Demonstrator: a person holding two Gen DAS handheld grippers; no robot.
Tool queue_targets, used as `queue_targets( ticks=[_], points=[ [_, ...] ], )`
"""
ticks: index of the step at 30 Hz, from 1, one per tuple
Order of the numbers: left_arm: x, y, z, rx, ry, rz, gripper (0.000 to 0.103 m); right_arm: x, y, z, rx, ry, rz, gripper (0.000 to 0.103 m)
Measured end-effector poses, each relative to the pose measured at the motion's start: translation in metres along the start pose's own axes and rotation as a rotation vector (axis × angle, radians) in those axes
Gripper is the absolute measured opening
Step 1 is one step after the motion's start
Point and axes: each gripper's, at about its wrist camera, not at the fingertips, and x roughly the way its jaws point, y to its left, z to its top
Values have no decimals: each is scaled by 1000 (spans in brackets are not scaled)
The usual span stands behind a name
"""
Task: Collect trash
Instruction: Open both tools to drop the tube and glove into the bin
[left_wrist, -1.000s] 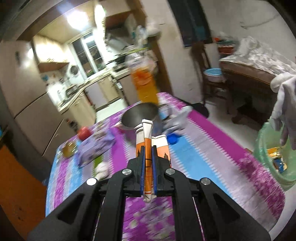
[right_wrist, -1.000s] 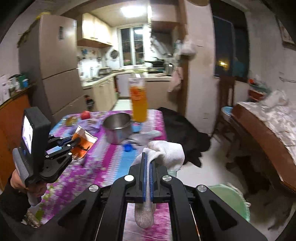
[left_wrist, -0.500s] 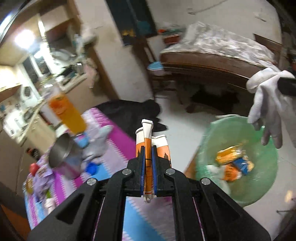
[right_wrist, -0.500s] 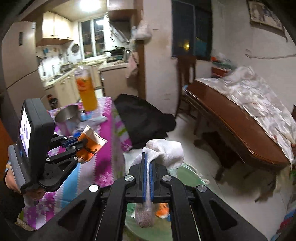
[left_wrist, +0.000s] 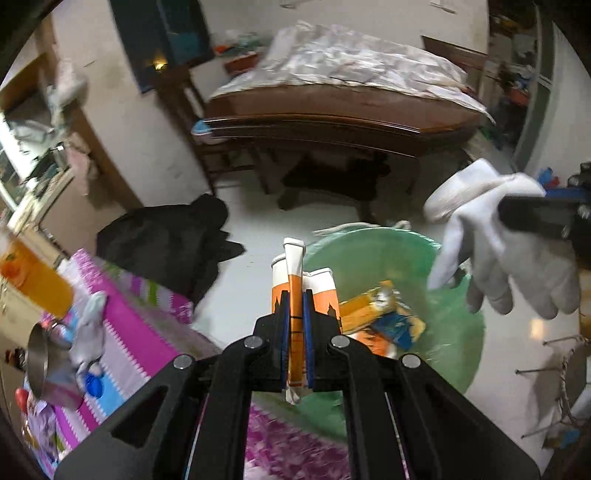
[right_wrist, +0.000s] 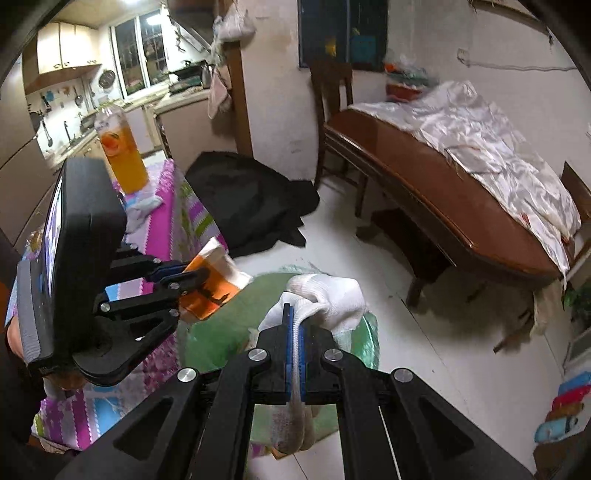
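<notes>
My left gripper (left_wrist: 295, 314) is shut on an orange and white carton (left_wrist: 295, 273) and holds it above the near rim of a green bin (left_wrist: 454, 332) on the floor. The bin holds orange and blue wrappers (left_wrist: 384, 317). My right gripper (right_wrist: 294, 325) is shut on a white glove (right_wrist: 328, 295) and holds it over the same bin (right_wrist: 221, 332). In the left wrist view the glove (left_wrist: 509, 254) hangs above the bin's right side. In the right wrist view the left gripper (right_wrist: 192, 277) with the carton (right_wrist: 210, 284) is at the bin's left edge.
The table with a pink patterned cloth (left_wrist: 140, 332) is left of the bin, bearing a juice bottle (right_wrist: 122, 155), a steel pot (left_wrist: 40, 365) and a grey glove (left_wrist: 88, 325). A black cloth (right_wrist: 251, 199) lies on the floor. A wooden bed (right_wrist: 443, 192) stands behind.
Both grippers have swung from the table towards the bin and lower over it. The carton and the glove stay gripped.
</notes>
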Motion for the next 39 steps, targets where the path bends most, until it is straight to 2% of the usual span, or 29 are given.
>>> queue_targets(
  ticks=[4,18,30,31,32,33,34,36,38,39],
  points=[
    [11,-11,2,25,22,-35,5,4,-2,-10,6,34,-9,3],
    [35,-30,-9,75,55,10,5,31,-3,-22,8,136,24,3],
    [35,-19,-4,38,53,-2,8,43,1,-15,13,158,41,5],
    [35,-19,-3,30,57,-13,13,45,0,-14,22,161,36,7],
    [36,-17,-3,21,64,-15,37,47,0,-14,20,160,28,8],
    [35,-15,-4,13,53,-6,49,48,-2,-14,20,161,22,8],
    [33,-15,-4,10,40,3,55,50,-3,-14,26,163,19,10],
    [34,-15,-6,19,43,8,55,52,-3,-15,31,170,27,12],
    [34,-15,-8,16,42,17,55,54,-2,-16,31,175,29,23],
    [34,-14,-8,17,40,23,55,55,-3,-16,37,174,29,31]
  ],
)
